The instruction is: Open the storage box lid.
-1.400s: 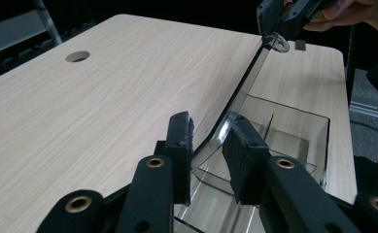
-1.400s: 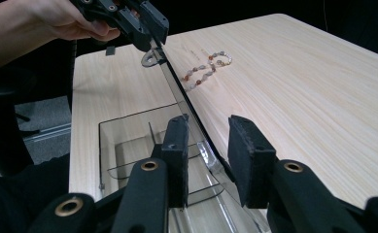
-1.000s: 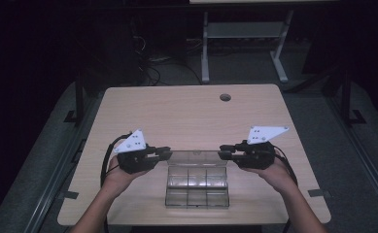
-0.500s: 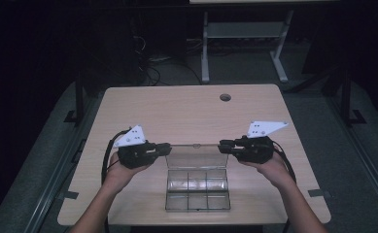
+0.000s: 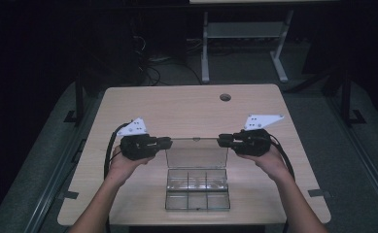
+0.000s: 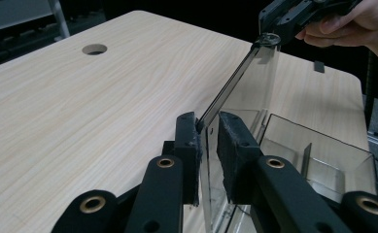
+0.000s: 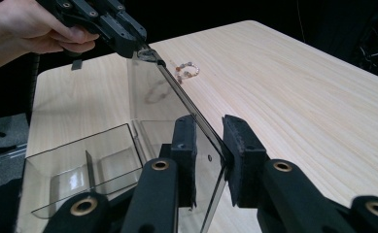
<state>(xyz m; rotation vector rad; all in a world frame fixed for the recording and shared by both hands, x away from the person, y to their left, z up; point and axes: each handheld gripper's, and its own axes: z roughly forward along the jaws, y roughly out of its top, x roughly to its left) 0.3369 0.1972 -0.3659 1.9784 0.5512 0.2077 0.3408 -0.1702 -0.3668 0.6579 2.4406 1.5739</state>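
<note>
Both grippers are holding the clear box's lid (image 5: 196, 152) upright: the left gripper (image 6: 207, 145) is pinching one end between its pads, the right gripper (image 7: 210, 145) the other, with the tray (image 5: 197, 189) lying just below the fingertips. Uneven pulling could be twisting the thin lid, slipping it free or straining its hinge; a bracelet (image 7: 186, 70) is lying beyond

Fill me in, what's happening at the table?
A person holds a gripper in each hand. The left gripper and right gripper each grip one end of the clear box's lid, which stands raised at the back of the box. The compartments look empty. A small bead bracelet lies on the table behind the lid.
</note>
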